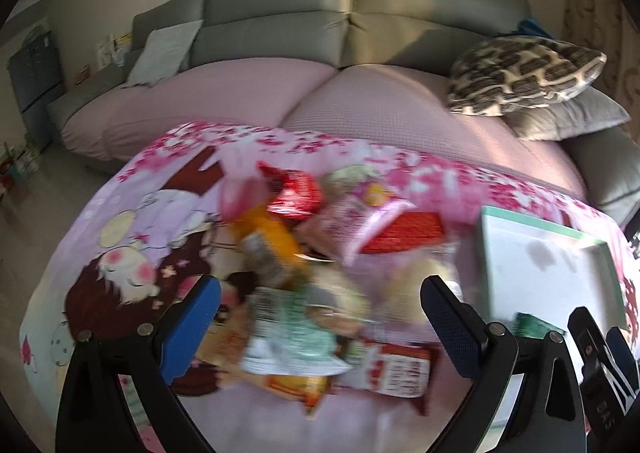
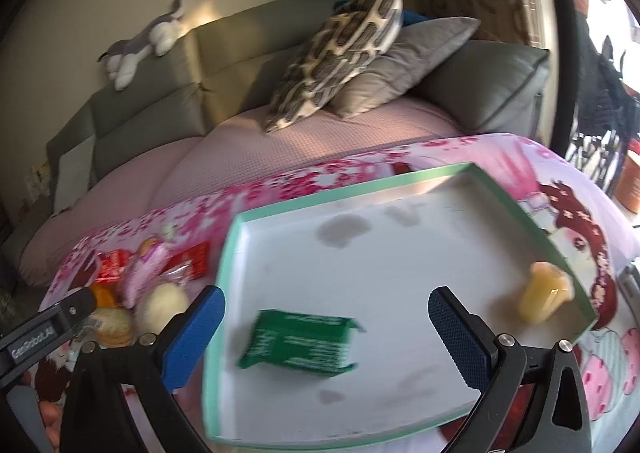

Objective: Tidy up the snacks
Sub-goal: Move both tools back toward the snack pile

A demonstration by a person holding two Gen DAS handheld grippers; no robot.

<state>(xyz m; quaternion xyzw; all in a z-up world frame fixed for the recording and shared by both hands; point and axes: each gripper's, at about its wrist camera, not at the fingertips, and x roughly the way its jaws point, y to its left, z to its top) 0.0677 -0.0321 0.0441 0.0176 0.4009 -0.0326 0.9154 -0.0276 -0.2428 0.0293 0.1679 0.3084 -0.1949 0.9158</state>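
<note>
A grey sofa (image 1: 280, 17) sits behind my table. My left gripper (image 1: 320, 309) hangs wide open over the blurred snack pile (image 1: 320, 253) — nothing held. My right gripper (image 2: 326, 329), also wide and empty, hovers over the green packet (image 2: 300, 345) in the tray (image 2: 224, 273) — a yellow jelly cup (image 2: 544, 297) lies near its right rim.

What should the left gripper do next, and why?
Probably lower the left gripper onto the mint-green packet lying right between its open jaws, and close. The snack pile still sits on the pink cloth, while the tray holds only a green packet and a yellow jelly cup. The right gripper hangs open, holding nothing.
</note>
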